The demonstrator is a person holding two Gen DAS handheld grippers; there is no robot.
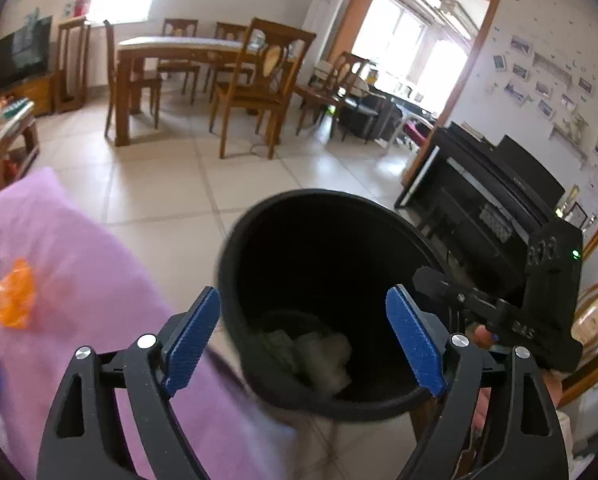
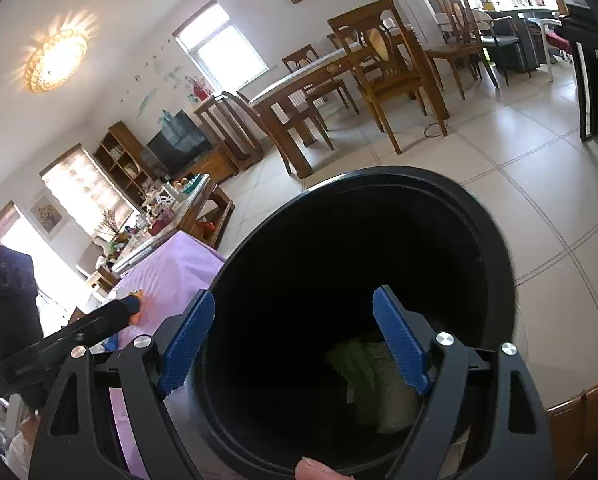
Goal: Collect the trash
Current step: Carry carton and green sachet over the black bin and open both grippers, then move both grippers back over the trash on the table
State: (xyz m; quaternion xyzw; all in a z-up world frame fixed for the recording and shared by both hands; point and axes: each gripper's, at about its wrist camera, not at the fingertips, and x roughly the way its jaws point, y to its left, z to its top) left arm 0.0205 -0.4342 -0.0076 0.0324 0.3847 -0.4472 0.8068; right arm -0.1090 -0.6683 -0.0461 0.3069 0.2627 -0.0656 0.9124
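Looking along your left tongs point(image 1: 303, 340), you had them spread wide and empty over the black bin point(image 1: 323, 292), crumpled trash point(image 1: 323, 354) lying at its bottom; an orange wrapper point(image 1: 15, 294) lay on the purple tabletop point(image 1: 99, 288) left of the bin. Through the right wrist view, your right tongs point(image 2: 295, 340) were likewise spread and empty above the bin point(image 2: 363, 184).
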